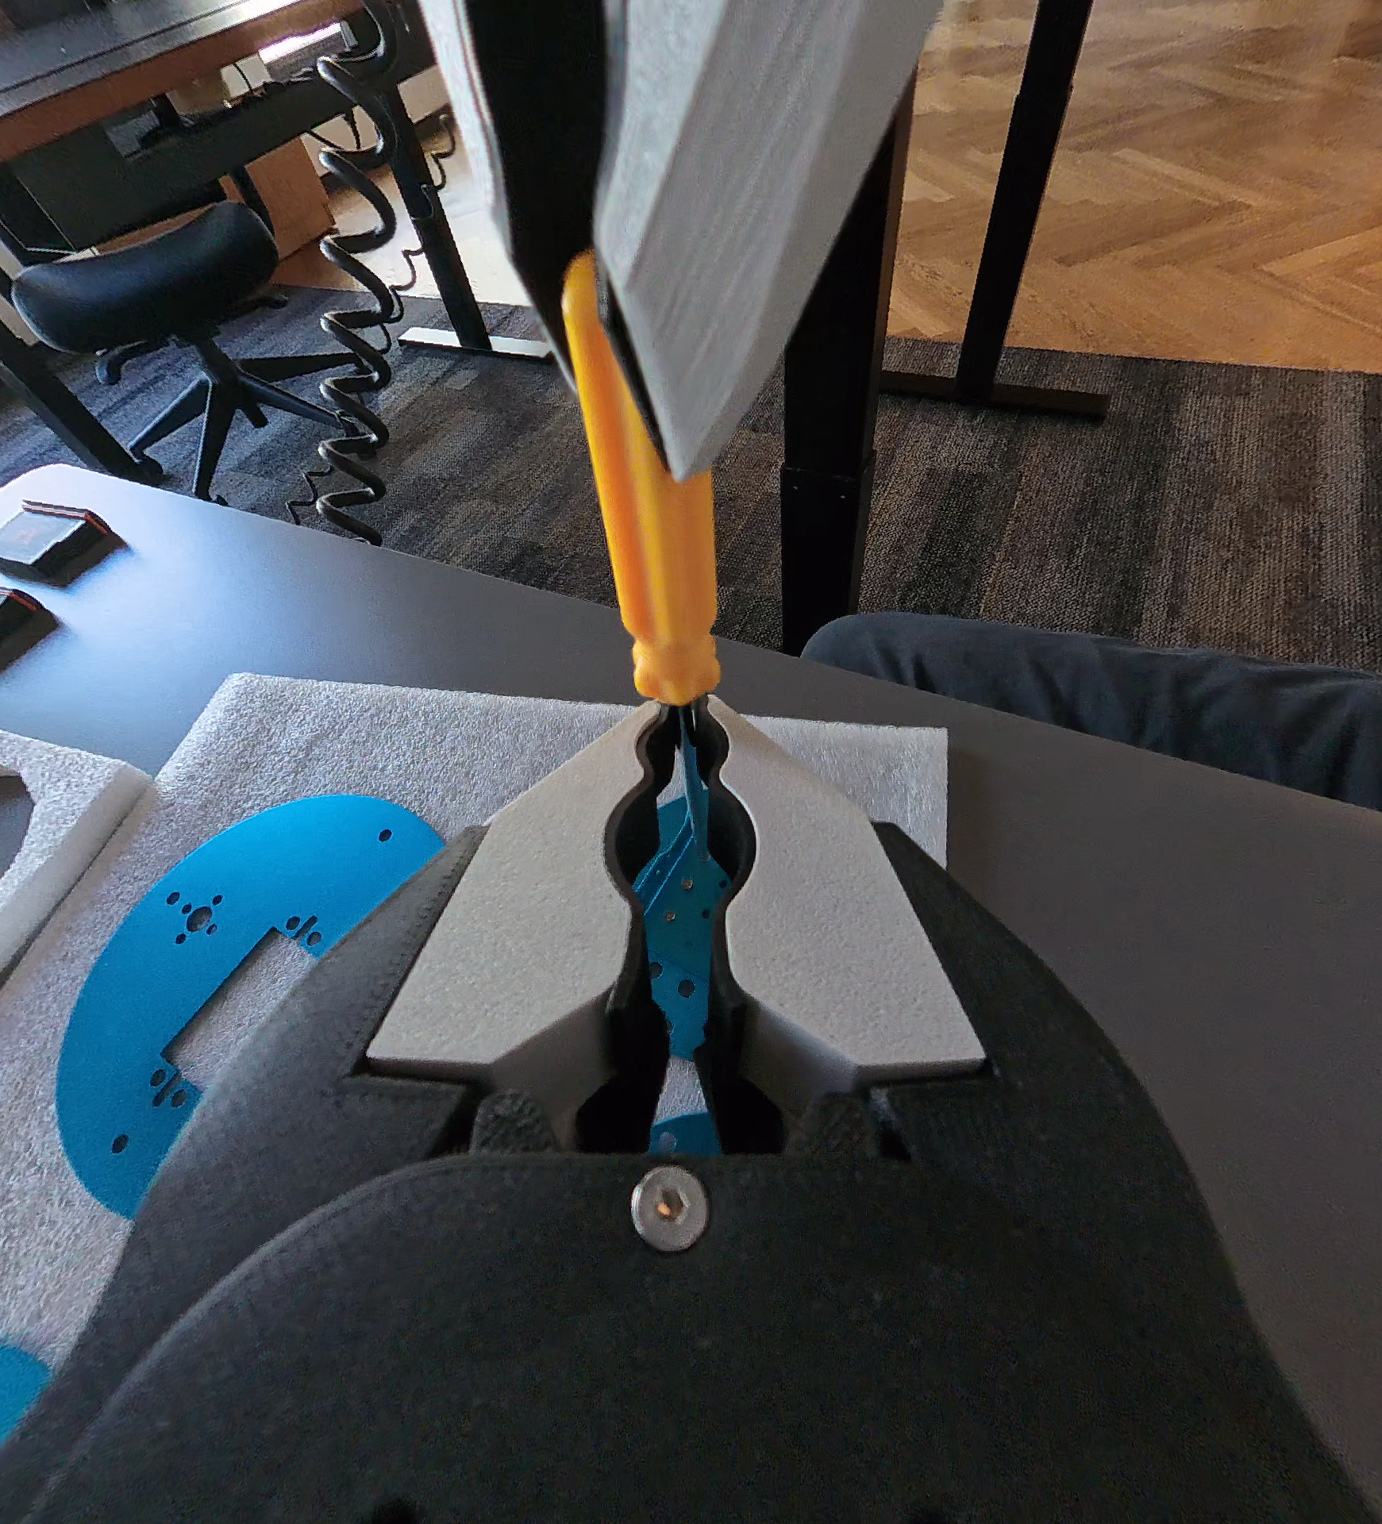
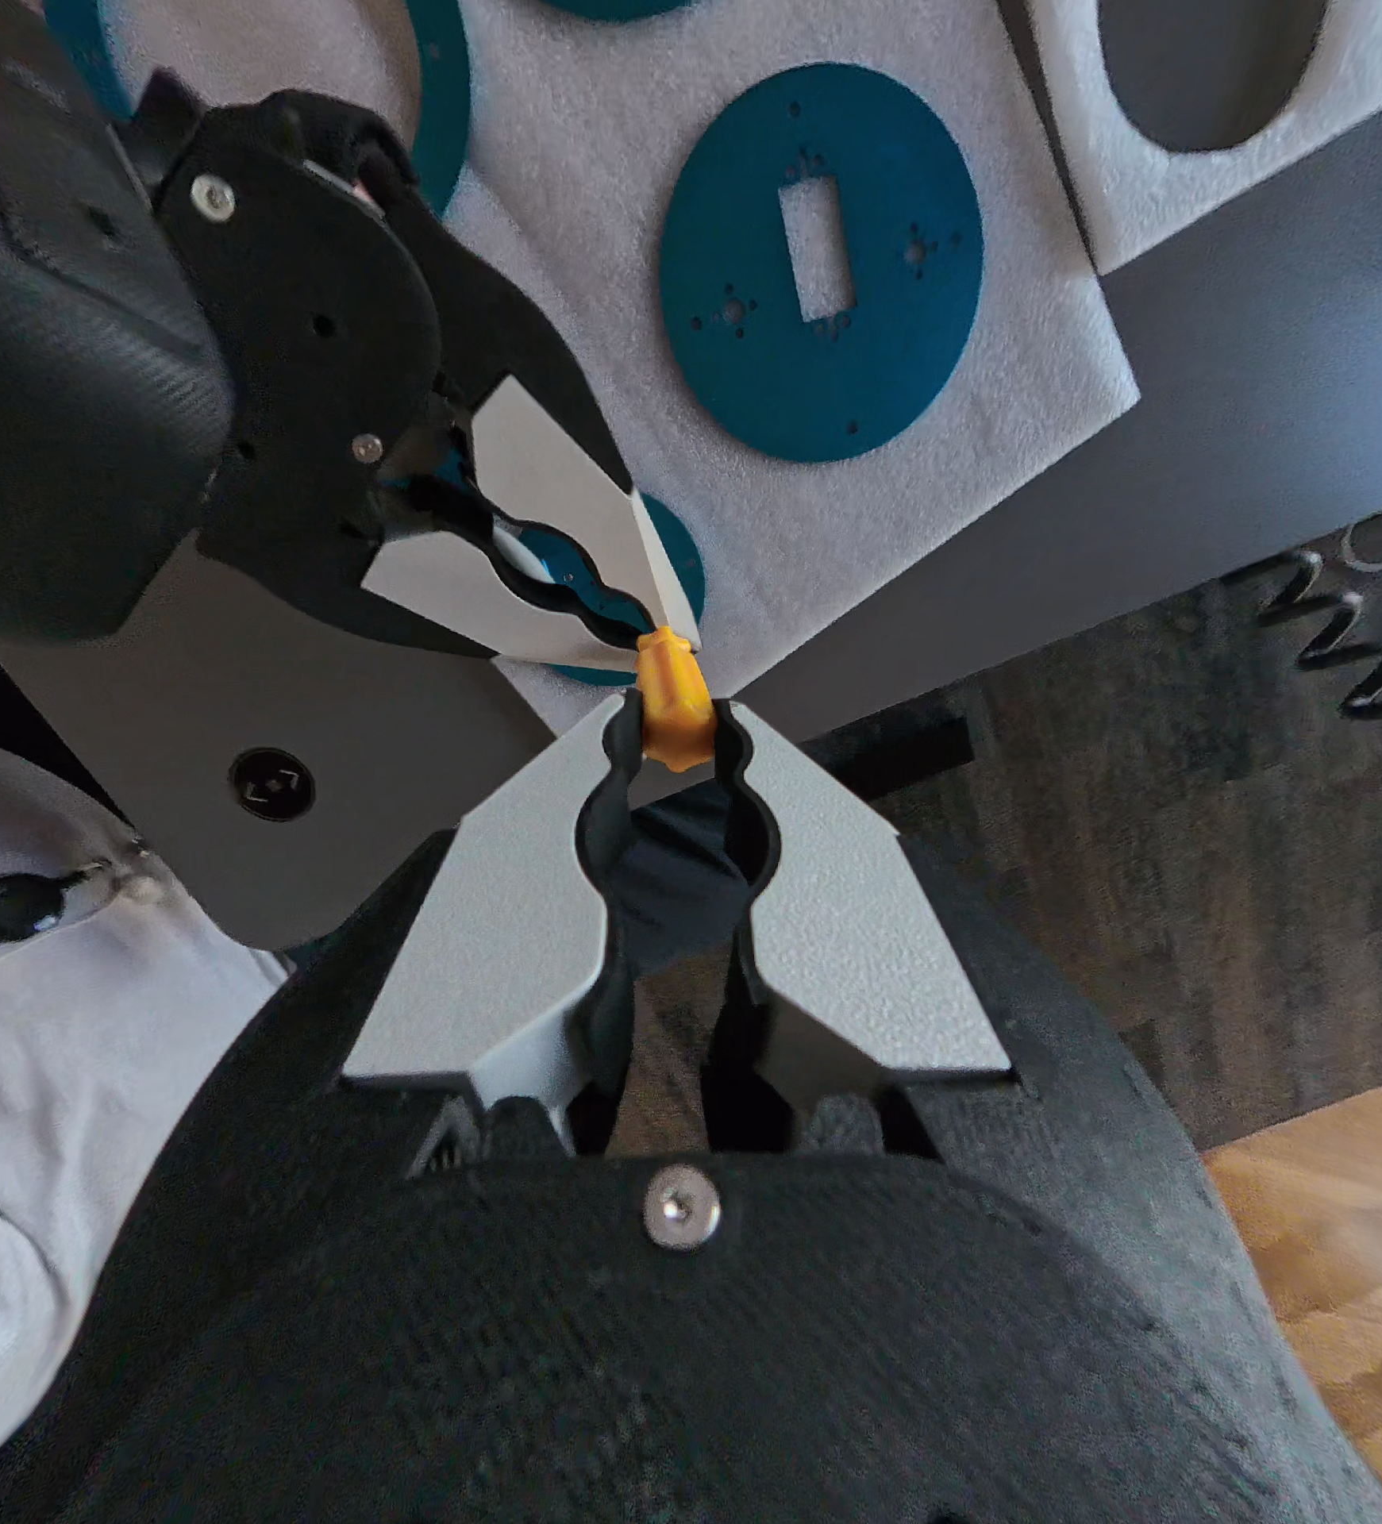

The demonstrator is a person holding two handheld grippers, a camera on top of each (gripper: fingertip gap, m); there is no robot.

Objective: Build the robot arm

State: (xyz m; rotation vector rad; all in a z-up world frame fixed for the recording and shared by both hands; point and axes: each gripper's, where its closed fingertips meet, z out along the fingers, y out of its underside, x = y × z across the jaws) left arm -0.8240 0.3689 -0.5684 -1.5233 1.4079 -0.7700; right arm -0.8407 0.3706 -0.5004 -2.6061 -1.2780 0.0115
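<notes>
My left gripper (image 1: 683, 709) is shut on a small blue perforated bracket (image 1: 683, 915), held upright between its grey pads above the white foam sheet (image 1: 423, 742). My right gripper (image 2: 675, 726) is shut on an orange screwdriver (image 2: 671, 701) by its handle. The screwdriver (image 1: 654, 528) comes down from above, with its shaft meeting the bracket at my left fingertips. The right gripper's grey fingers (image 1: 712, 206) show at the top of the left wrist view. The left gripper (image 2: 654, 635) and its bracket (image 2: 580, 577) show at the upper left of the right wrist view.
A blue round plate (image 1: 201, 973) with a rectangular slot lies on the foam sheet (image 2: 1042, 355); it also shows in the right wrist view (image 2: 819, 264). A foam block with an oval cutout (image 2: 1100, 165) lies beside it. Small black boxes (image 1: 44, 544) sit far left. A person's leg (image 1: 1124, 709) is past the table edge. My hands' fingertips stand some 7 cm from each other. The blue round plate (image 1: 201, 973) lies around 15 cm away from my left fingertips.
</notes>
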